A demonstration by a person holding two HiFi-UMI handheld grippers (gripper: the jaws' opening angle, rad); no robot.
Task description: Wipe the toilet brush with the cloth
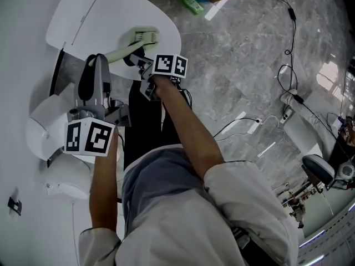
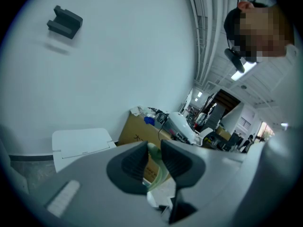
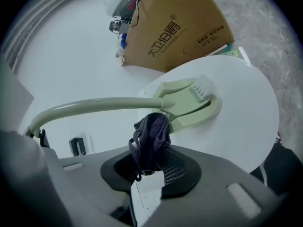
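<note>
Brush (image 3: 189,100) braced for wiping
Left gripper (image 2: 154,144) clamps its handle (image 2: 155,170) steady; right gripper (image 3: 151,167) pinches the cloth (image 3: 151,135) at the far neck.

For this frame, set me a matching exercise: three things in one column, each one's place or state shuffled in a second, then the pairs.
1. pale green plastic toilet brush
2. dark bunched cloth
3. brown cardboard box

A. stands beyond the white oval surface
B. handle clamped in the left gripper, head on the oval surface
C. pinched in the right gripper

Pairs: 1-B, 2-C, 3-A
</note>
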